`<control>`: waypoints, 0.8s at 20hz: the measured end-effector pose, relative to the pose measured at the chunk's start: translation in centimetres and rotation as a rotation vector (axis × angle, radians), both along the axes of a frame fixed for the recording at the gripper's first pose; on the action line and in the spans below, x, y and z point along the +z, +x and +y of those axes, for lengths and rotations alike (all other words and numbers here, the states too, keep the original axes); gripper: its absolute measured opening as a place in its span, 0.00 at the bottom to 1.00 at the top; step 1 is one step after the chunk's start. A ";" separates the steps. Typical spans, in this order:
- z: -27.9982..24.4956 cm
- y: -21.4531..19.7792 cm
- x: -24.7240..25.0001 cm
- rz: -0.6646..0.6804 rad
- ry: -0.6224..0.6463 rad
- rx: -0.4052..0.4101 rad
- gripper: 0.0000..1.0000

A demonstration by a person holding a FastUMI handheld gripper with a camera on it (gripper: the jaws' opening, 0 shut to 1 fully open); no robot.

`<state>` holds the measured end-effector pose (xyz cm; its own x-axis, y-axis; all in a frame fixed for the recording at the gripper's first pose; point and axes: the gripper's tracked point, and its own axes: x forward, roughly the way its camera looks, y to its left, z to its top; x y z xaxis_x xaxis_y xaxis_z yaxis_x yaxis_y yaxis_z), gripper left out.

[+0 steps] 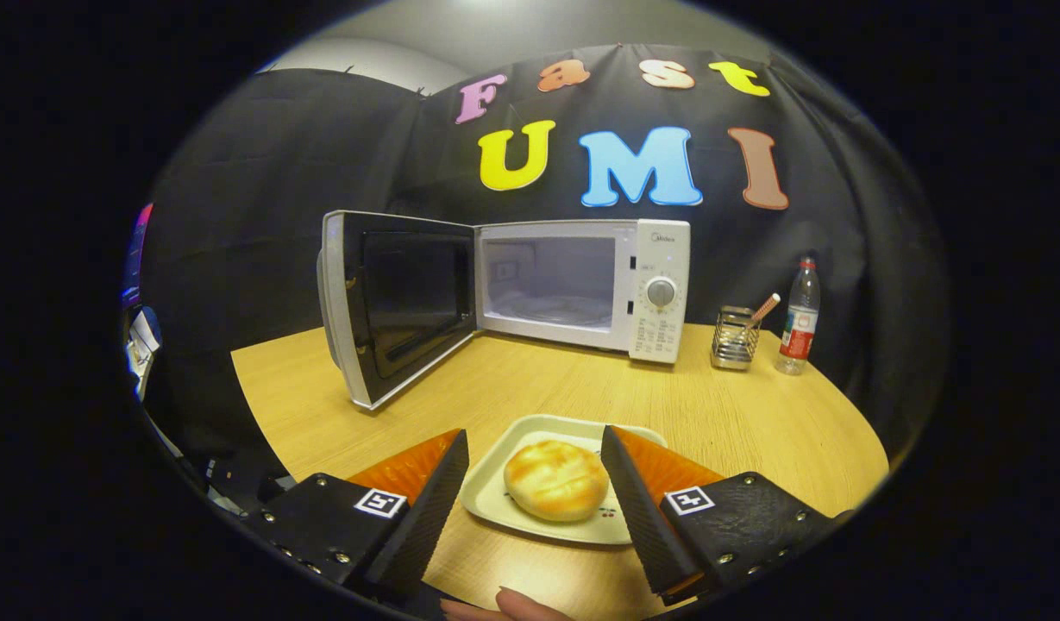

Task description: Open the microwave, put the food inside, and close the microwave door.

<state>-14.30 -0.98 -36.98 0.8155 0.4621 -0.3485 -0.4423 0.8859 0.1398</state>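
Between the parted jaws, a round glossy bun (556,479) (on a squarish white plate (495,496)).

Overhead light, a bright patch on the pale ceiling above the booth; the wooden table (711,414) is evenly and warmly lit, while the cloth wall swallows light and reads near black; the microwave (581,285) cavity glows pale, its open door (400,302) dark with faint reflections. Soft shadows only, under the plate (495,496) and beside the spread fingers of the gripper (534,448); the bun (555,480) carries a mild sheen on top. Strong fisheye bending: the table edge curves, and things toward the rim look squeezed and slightly soft; centre sharp, no motion blur.
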 end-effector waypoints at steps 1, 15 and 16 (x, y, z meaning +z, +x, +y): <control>-0.4 0.0 -0.5 0.018 0.015 0.000 0.94; -0.6 0.3 -4.2 0.078 -0.057 0.010 0.71; -0.5 0.4 -3.6 0.062 -0.059 0.005 0.68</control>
<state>-13.87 -1.47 -40.62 0.7891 0.4434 -0.4252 -0.4392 0.8911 0.1142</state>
